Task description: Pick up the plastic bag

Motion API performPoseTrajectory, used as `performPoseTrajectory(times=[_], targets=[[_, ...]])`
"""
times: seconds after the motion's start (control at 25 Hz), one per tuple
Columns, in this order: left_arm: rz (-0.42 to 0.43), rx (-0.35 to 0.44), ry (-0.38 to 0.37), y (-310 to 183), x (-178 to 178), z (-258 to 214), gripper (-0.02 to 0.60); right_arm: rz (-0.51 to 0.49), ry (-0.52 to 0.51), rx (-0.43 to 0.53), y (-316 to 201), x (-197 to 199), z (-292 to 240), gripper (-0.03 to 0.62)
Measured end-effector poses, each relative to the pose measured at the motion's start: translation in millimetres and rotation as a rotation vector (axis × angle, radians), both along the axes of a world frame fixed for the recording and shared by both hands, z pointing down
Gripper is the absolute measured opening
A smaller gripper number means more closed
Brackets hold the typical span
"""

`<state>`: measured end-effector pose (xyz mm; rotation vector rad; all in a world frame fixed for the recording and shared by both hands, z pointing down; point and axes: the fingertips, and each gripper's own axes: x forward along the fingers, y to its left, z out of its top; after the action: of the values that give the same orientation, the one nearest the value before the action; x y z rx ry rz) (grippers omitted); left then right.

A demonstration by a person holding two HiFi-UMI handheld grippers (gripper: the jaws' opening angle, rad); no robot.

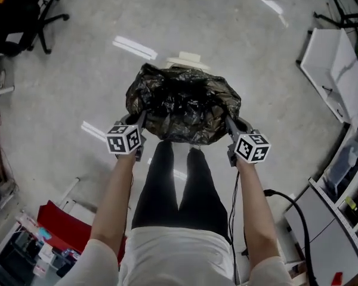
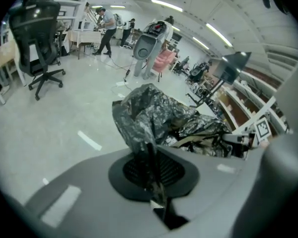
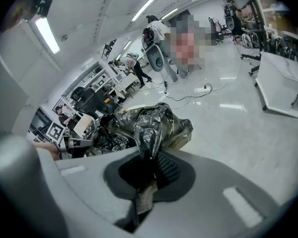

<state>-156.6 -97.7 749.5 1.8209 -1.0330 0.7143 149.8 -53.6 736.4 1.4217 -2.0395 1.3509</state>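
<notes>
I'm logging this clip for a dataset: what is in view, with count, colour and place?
bag: one, black, crinkled, held between both grippers in front of the person
chair: one, black, on the floor to the far left
table: one, white, far right
power strip: one, white, on the floor beyond the bag, cable attached
bystanders: several, distant, in the background
floor: grey, glossy
left gripper: grey, shut on the bag's left edge
right gripper: grey, shut on its right edge
arms: two, bare
legs: two, black trousers
</notes>
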Motion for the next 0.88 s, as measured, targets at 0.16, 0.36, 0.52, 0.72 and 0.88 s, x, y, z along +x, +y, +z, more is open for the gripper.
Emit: performPoseTrajectory(times=[0.16, 0.36, 0.52, 0.72, 0.88], targets=[[0.042, 0.034, -0.015, 18, 7, -55, 0.008, -0.036, 0.012, 0.024, 8, 0, -51, 0.002], [0.107, 0.08, -0.048, 41, 10, -114, 0.008, -0.081, 0.029, 0.047, 23, -5, -108, 0.003], [0.158, 0.115, -0.073, 61, 14, -154, 0.008, -0.124, 0.041, 0.068, 40, -3, -144, 0.003], [0.19, 0.171, -0.105, 84, 16, -198, 0.008, -0.179, 0.075, 0.115, 63, 2, -185, 0.003], [0.18, 0.211, -0.1, 104, 20, -233, 0.008, -0.214, 0.091, 0.164, 78, 8, -219, 0.003]])
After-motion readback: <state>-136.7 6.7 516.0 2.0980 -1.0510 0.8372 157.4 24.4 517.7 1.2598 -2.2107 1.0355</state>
